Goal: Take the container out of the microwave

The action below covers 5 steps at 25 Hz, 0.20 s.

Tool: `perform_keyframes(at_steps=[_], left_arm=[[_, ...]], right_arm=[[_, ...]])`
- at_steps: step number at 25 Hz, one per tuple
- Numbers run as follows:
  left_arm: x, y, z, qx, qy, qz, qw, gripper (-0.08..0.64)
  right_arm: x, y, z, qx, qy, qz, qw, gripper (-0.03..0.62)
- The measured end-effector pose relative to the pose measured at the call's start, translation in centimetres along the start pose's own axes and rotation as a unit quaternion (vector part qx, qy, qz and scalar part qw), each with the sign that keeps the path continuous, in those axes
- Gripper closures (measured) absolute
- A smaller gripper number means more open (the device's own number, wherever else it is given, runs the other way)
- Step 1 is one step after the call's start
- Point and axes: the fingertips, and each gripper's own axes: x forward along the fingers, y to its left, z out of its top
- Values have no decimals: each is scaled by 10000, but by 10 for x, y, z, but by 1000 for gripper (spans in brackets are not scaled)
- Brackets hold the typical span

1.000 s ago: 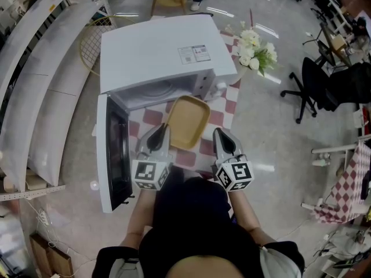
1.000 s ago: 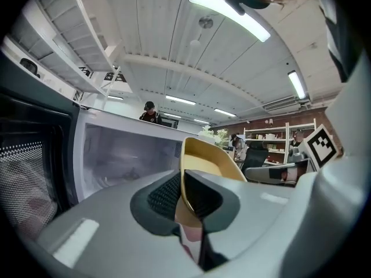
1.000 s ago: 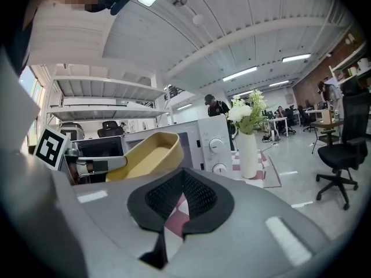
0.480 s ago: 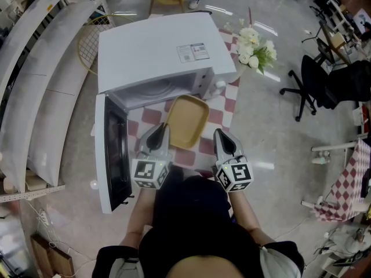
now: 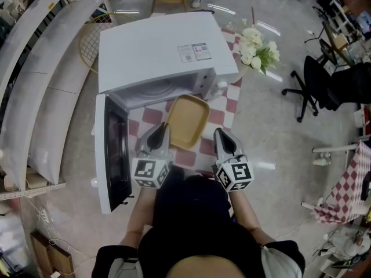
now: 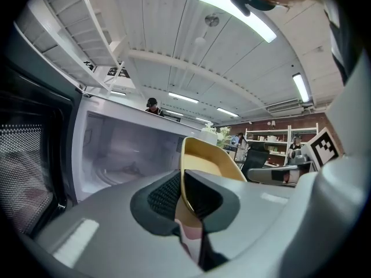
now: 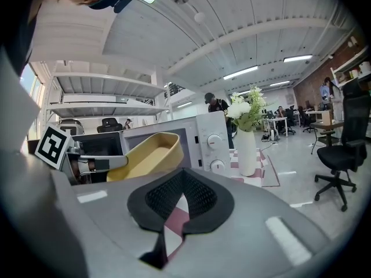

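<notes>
holding the container clear of the microwave by one rim only
the yellow container (image 5: 187,120) is pinched at its near rim by the left gripper (image 5: 163,129), whose jaws are clenched on that thin edge. it is seen tilted, outside the cavity, over the checked cloth (image 5: 229,106), with the microwave (image 5: 156,54) at its 12 o'clock and the open door (image 5: 116,149) at its 9 o'clock. the right gripper (image 5: 222,135) is closed on nothing at its 4 o'clock. a slip or droop is judged likely, since all the weight is carried from one edge; the door could be struck by a swing toward 9 o'clock.
</notes>
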Motion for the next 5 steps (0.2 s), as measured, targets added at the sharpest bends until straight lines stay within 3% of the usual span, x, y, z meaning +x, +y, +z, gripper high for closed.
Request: perform_keyframes(at_steps=[5], left_arm=[[2, 0, -2, -39, 29, 22, 10000, 534]], right_arm=[[2, -1, -1, 1, 36, 55, 10000, 593]])
